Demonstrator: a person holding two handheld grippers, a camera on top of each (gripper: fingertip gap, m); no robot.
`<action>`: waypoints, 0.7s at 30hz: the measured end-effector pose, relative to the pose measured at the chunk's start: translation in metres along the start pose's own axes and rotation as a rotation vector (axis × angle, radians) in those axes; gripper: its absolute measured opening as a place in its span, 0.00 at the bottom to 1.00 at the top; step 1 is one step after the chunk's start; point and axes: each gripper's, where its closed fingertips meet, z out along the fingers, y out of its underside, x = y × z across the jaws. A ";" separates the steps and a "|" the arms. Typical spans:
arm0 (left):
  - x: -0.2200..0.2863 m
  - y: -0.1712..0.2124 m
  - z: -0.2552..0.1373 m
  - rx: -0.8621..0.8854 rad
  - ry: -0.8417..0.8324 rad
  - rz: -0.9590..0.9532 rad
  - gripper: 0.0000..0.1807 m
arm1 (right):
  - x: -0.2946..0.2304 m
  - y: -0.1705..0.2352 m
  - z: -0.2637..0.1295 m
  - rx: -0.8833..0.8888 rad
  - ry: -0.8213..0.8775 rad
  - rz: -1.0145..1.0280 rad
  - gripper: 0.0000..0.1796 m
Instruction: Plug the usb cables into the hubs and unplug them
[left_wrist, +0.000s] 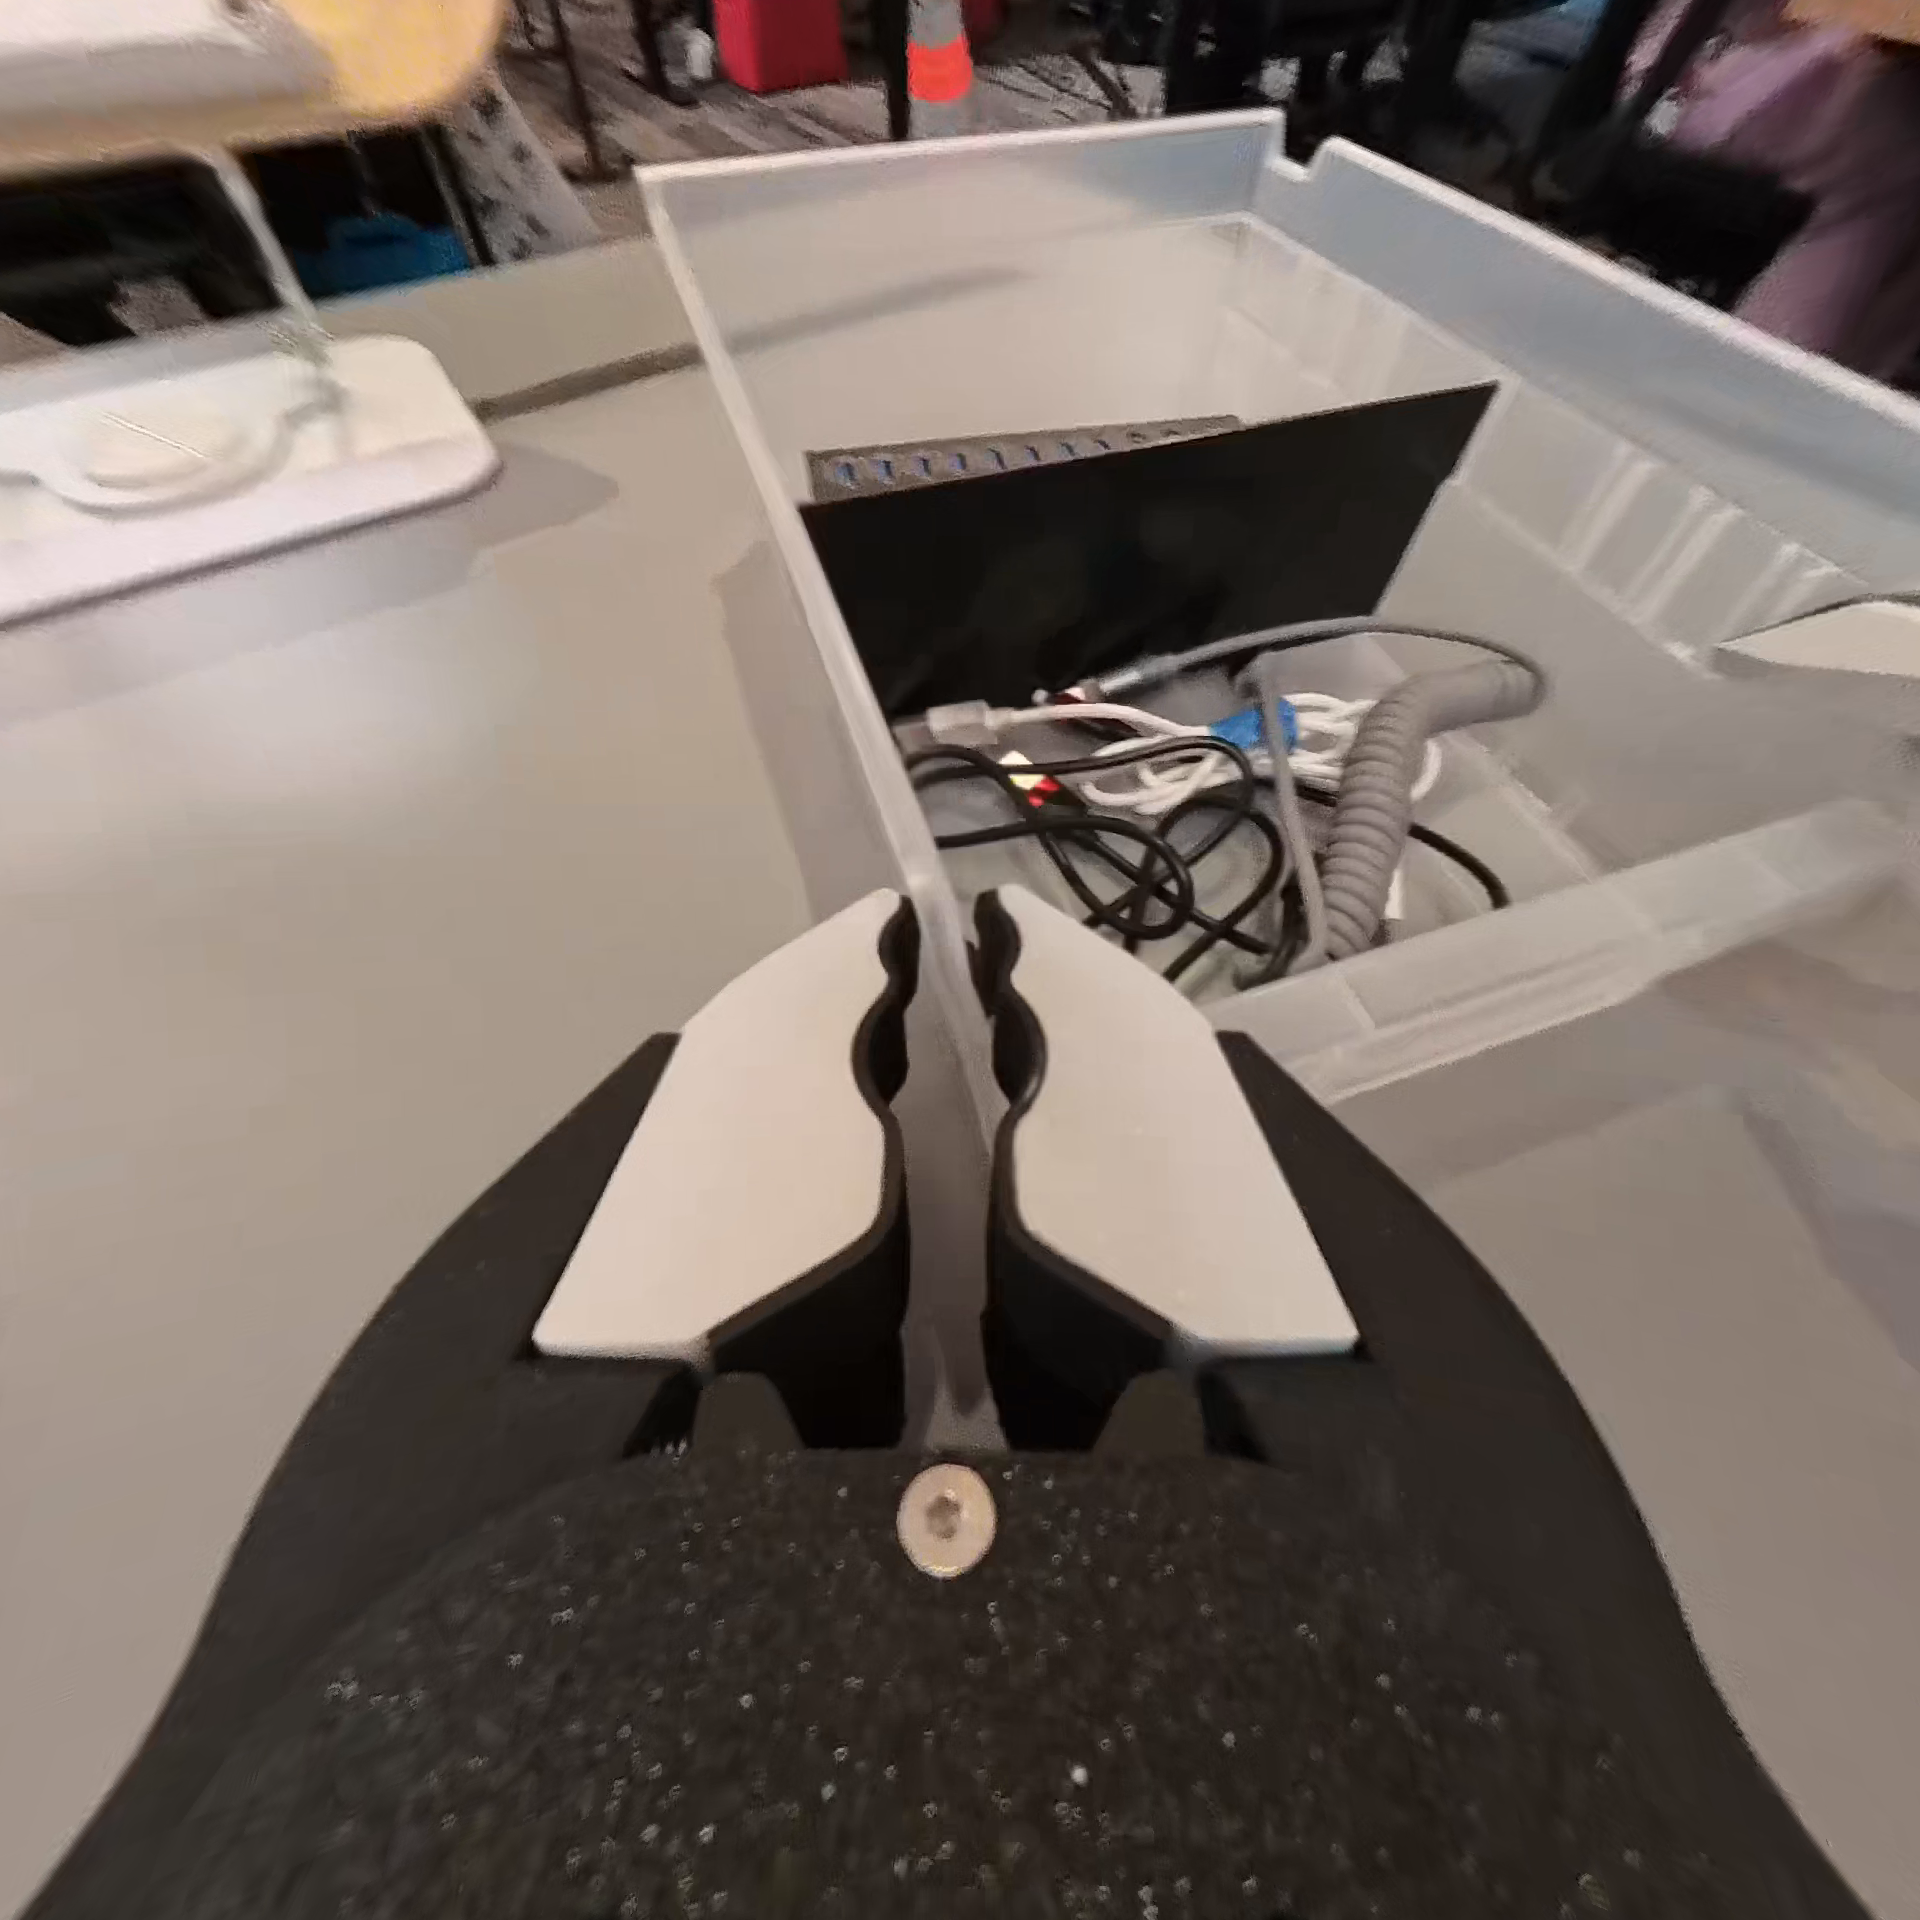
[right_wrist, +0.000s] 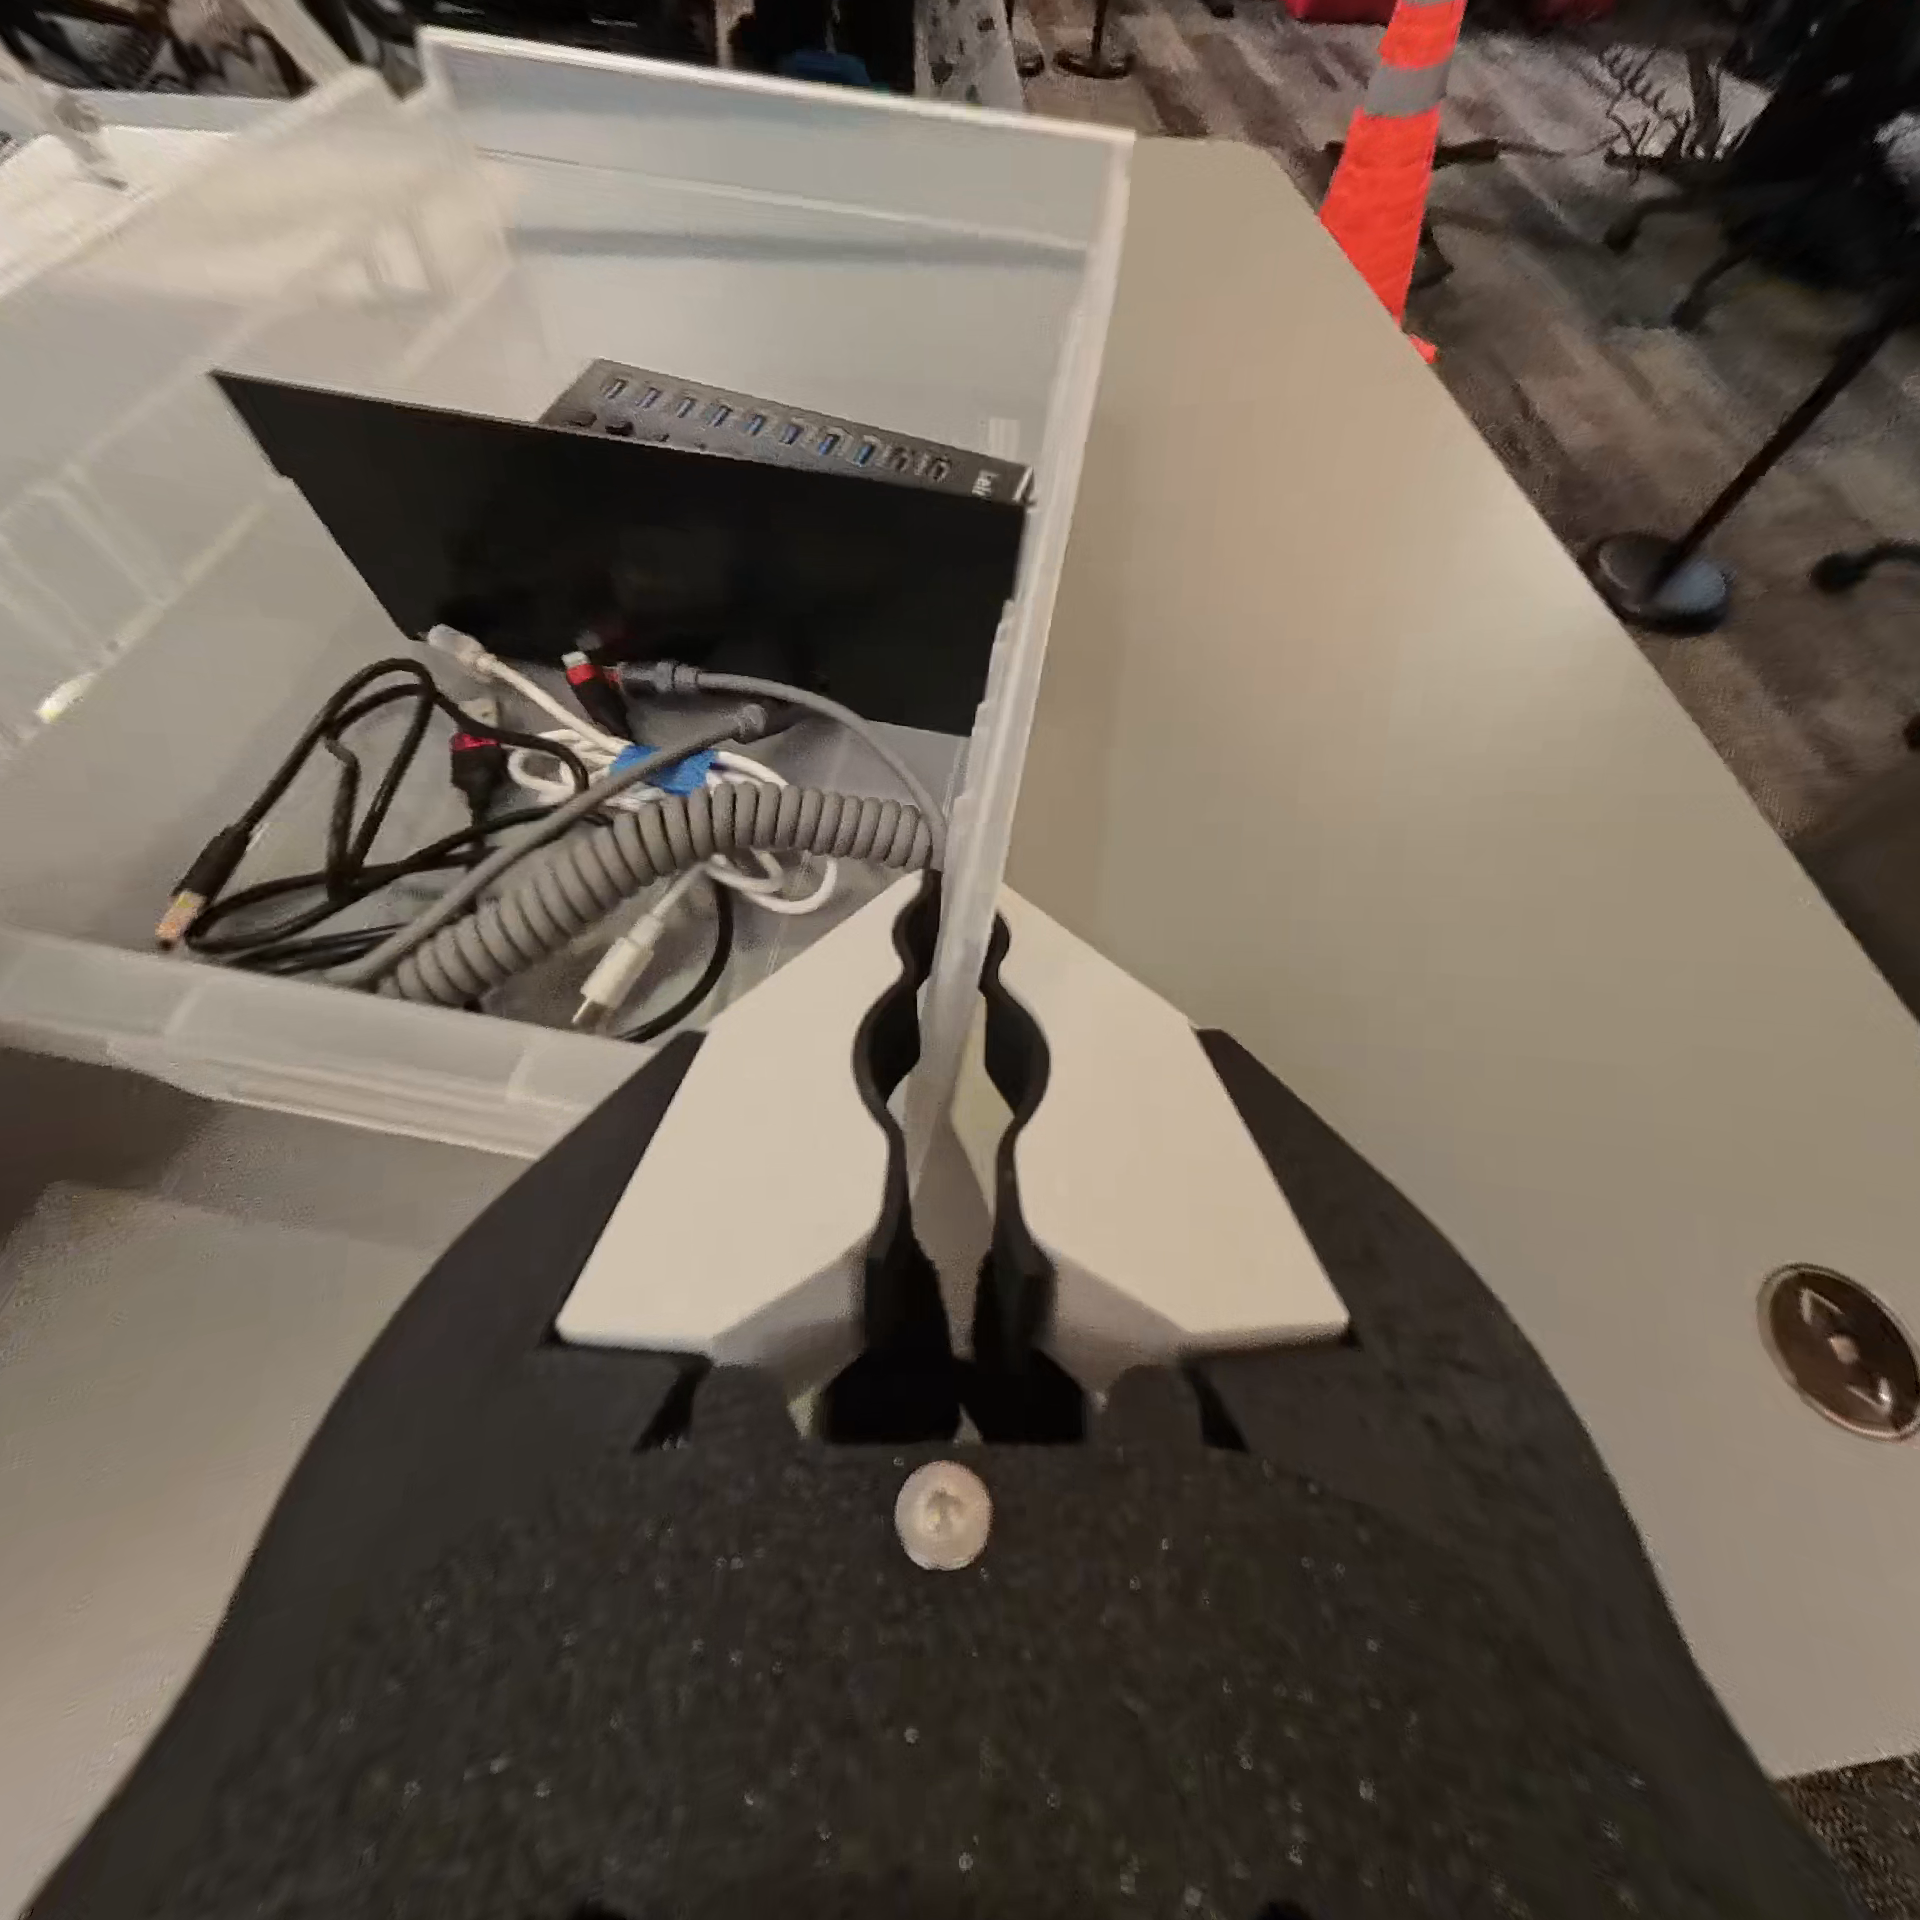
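Note:
A clear plastic bin (left_wrist: 935, 166) stands on the grey table. Inside, a grey USB hub (left_wrist: 997, 462) with a row of blue ports lies behind a leaning black panel (left_wrist: 1122, 551). In front of the panel is a tangle of black, white and grey USB cables (left_wrist: 1195, 790), among them a coiled grey one (left_wrist: 1392, 790). My left gripper (left_wrist: 945, 914) is shut on the bin's left wall. My right gripper (right_wrist: 951, 914) is shut on the bin's (right_wrist: 769, 114) right wall. The hub (right_wrist: 790, 426), panel (right_wrist: 644, 530) and cables (right_wrist: 582, 790) also show in the right wrist view. No cable is in the hub.
A white flat stand base (left_wrist: 239, 436) sits on the table (left_wrist: 364, 831) to the left of the bin. The table's right edge (right_wrist: 1558, 582) is near, with a metal grommet (right_wrist: 1839, 1351) set in it. An orange cone (right_wrist: 1392, 156) and chair legs stand on the floor beyond. The grippers' ends are close to 20 cm from one another.

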 end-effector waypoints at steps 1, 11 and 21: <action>-0.011 -0.002 -0.005 0.016 -0.043 0.025 0.04 | -0.010 -0.002 -0.001 0.006 0.001 -0.006 0.02; -0.137 0.006 -0.083 0.059 -0.276 -0.036 0.03 | -0.153 -0.057 0.013 0.132 -0.179 -0.044 0.02; -0.191 0.037 -0.096 -0.002 -0.253 -0.020 0.07 | -0.215 -0.040 0.038 0.111 -0.342 -0.155 0.05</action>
